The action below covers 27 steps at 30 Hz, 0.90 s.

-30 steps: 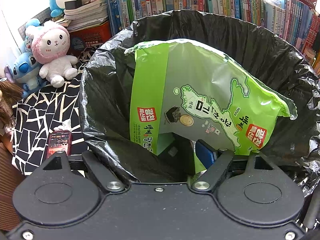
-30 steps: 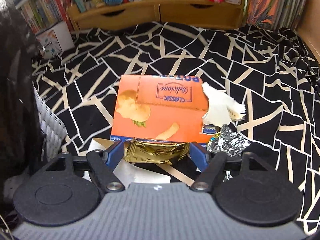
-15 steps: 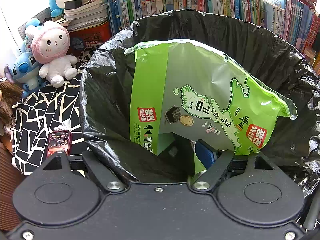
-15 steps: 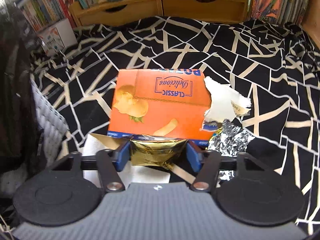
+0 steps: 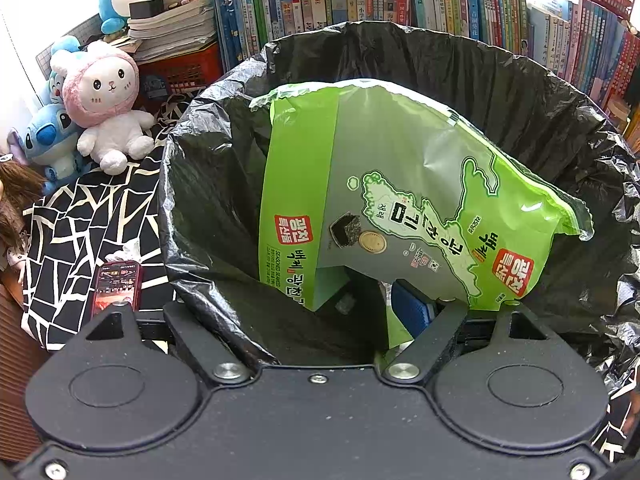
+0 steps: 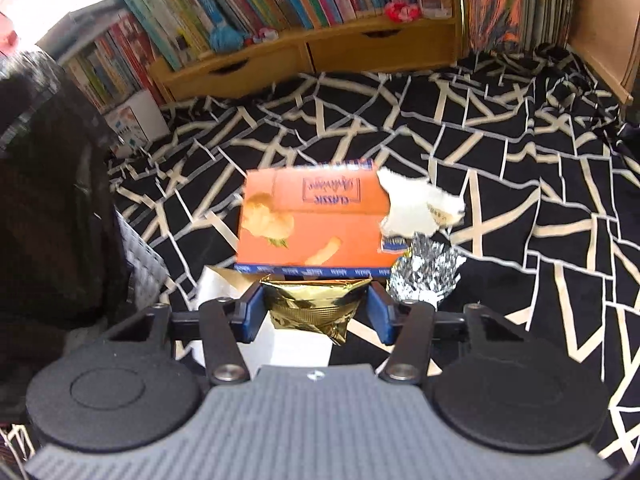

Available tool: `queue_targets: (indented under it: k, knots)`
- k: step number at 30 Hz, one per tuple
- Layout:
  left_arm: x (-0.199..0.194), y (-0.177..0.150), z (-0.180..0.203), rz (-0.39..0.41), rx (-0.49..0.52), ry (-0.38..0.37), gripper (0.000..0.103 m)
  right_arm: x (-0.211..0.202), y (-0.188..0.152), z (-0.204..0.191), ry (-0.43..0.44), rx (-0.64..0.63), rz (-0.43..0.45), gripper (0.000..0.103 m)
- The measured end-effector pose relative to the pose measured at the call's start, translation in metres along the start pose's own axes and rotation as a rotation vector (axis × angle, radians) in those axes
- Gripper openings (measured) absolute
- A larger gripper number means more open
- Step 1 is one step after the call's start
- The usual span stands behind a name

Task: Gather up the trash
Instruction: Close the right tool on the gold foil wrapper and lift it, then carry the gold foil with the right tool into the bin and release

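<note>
My right tongs (image 6: 316, 308), jaws just closing, pinch the crinkled gold foil wrapper (image 6: 310, 312) above the floor; the black-lined bin (image 6: 48, 200) lies left, its rim held by my left tongs (image 5: 320, 312).

orange box (image 6: 312, 220): "CLASSIC" | green seaweed bag (image 5: 400, 200): "SEASONED SEAWEED", Korean lettering

The left claw's (image 5: 320, 312) left finger is hidden behind the rim of the crinkled black plastic bin liner (image 5: 208, 208). The flat orange cardboard snack box (image 6: 312, 220) is motion-blurred, its small print unreadable.
</note>
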<state>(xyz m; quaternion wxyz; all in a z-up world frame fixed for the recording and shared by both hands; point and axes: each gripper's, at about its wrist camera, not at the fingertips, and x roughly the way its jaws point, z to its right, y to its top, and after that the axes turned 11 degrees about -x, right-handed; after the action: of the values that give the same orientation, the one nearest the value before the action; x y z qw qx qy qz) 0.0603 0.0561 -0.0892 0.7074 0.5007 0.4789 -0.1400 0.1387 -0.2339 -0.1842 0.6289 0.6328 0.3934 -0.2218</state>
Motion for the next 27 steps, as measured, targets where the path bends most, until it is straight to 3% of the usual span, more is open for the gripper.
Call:
queue_targets:
  k: [9, 19, 27]
  knots:
    - [0.0, 0.0, -0.001, 0.0, 0.004, -0.01, 0.082, -0.05, 0.034, -0.006, 0.058, -0.005, 0.155, 0.058]
    - [0.0, -0.001, -0.002, 0.002, -0.002, -0.021, 0.083, -0.119, 0.081, -0.031, 0.207, -0.083, 0.343, 0.059]
    - [0.0, -0.001, -0.003, 0.005, -0.013, -0.027, 0.083, -0.157, 0.104, -0.069, 0.344, -0.141, 0.437, 0.06]
